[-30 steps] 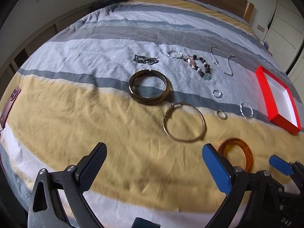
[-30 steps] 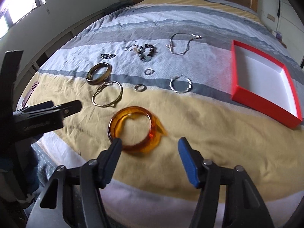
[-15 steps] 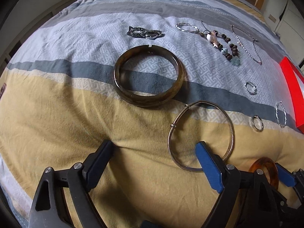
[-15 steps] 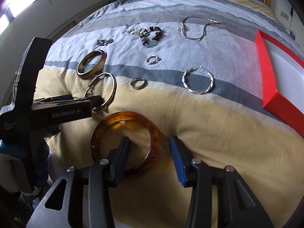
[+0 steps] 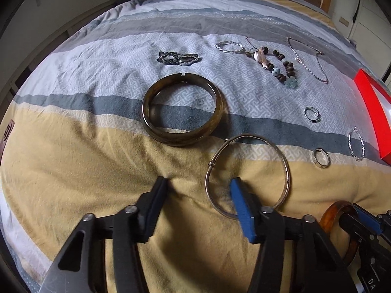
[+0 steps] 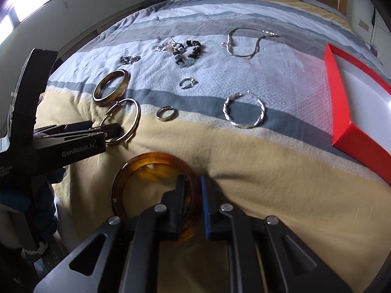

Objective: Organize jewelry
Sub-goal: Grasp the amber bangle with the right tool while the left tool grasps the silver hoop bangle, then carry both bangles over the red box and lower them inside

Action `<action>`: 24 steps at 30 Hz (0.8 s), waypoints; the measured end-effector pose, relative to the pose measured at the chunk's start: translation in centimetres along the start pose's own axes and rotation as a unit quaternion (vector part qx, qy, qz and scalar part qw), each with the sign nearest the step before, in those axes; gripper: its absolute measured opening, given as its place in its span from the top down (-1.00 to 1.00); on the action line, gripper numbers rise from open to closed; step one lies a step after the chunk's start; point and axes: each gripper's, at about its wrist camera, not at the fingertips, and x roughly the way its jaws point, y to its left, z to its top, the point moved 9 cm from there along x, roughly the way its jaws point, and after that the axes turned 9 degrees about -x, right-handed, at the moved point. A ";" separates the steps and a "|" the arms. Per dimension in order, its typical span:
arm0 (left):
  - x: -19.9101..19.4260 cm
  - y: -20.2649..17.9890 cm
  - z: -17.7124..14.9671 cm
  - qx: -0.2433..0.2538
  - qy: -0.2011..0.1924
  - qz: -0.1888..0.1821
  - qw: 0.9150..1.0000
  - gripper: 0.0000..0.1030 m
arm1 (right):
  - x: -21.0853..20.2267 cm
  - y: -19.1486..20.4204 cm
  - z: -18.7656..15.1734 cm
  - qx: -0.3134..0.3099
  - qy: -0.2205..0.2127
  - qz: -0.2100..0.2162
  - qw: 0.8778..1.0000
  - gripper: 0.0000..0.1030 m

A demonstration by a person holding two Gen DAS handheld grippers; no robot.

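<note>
The bed [image 5: 73,171], in grey, white and yellow stripes, carries everything. The red box [image 6: 342,112] sits at its right, cut off by the frame edge in both views; the part of its white floor that shows holds nothing.

The amber bangle [image 6: 151,161] lies on the yellow stripe nearest the camera, translucent, its near side hidden behind the right gripper [image 6: 193,188], whose jaws have narrowed around the rim, one finger inside the ring, one outside; whether they press it is hard to tell. The left gripper [image 5: 199,190] is wide open, pressed into the cover, with its blue finger [image 5: 240,205] inside the thin wire bangle [image 5: 286,168], holding nothing. The dark bangle [image 5: 182,139] lies just beyond. Farther off lie a twisted hoop [image 6: 244,111], chain [image 6: 244,41], beads [image 5: 281,66], and two rings [image 5: 322,157], [image 5: 312,114].
</note>
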 end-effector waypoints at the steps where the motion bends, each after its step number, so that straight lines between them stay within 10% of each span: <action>1: -0.1 0.0 -0.1 0.000 0.000 -0.001 1.000 0.35 | -0.2 0.0 0.0 0.001 -0.001 0.001 1.000 0.78; 4: -0.9 -0.3 -0.4 -0.002 0.007 -0.010 1.000 0.85 | -0.9 0.1 0.1 0.002 -0.005 -0.002 1.000 0.79; 24: -10.1 1.2 -3.1 -0.004 -0.035 -0.045 0.998 0.94 | -10.7 2.7 -0.1 -0.017 -0.065 -0.047 0.997 0.80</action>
